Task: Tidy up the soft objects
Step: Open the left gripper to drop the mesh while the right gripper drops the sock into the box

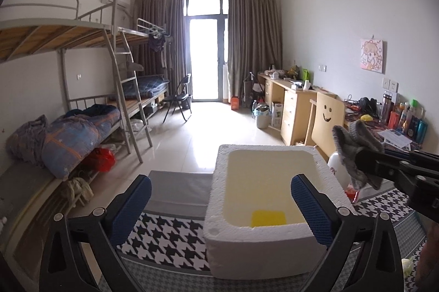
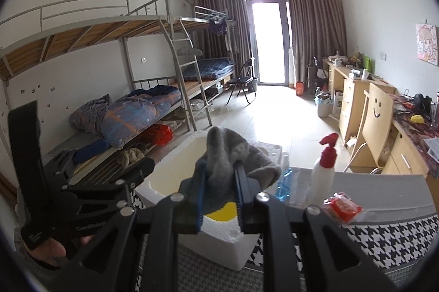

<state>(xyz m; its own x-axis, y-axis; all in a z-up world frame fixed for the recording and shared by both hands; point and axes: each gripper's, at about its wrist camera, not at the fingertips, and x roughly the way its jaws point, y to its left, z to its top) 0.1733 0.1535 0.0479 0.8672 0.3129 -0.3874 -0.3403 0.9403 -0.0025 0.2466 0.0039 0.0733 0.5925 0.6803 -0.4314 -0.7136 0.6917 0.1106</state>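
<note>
Centrally, the right gripper [image 2: 218, 191] stands narrowed on a grey knitted cloth [image 2: 230, 168], its blue pads [image 2: 199, 193] pressing the bunched fabric from both sides while loose folds spill over the top and droop to the right. In the left wrist view the same cloth [image 1: 356, 152] hangs beside the far right corner of a white foam box [image 1: 263, 250]. The left gripper [image 1: 221, 209] has its jaws spread fully wide with nothing between them; its pads [image 1: 312, 207] frame the near part of the box, and a yellow sponge [image 1: 269, 218] lies on the box floor below. The box sits on a houndstooth-patterned mat [image 1: 170, 237] covering the table. Behind it, on the right wrist view, are a white spray bottle with a red trigger [image 2: 325, 168], a blue-tinted clear bottle [image 2: 285, 182] and a red packet [image 2: 343, 207]. Bunk beds [image 1: 82, 89] and a wooden desk [image 1: 296, 102] lie well beyond.

Step in hand, as judged: the sponge appears deposited, and the cloth is being carried to the box. The next move calls for bringing the right gripper over the open cavity, clear of the rim, then parting its jaws so the cloth drops inside.
</note>
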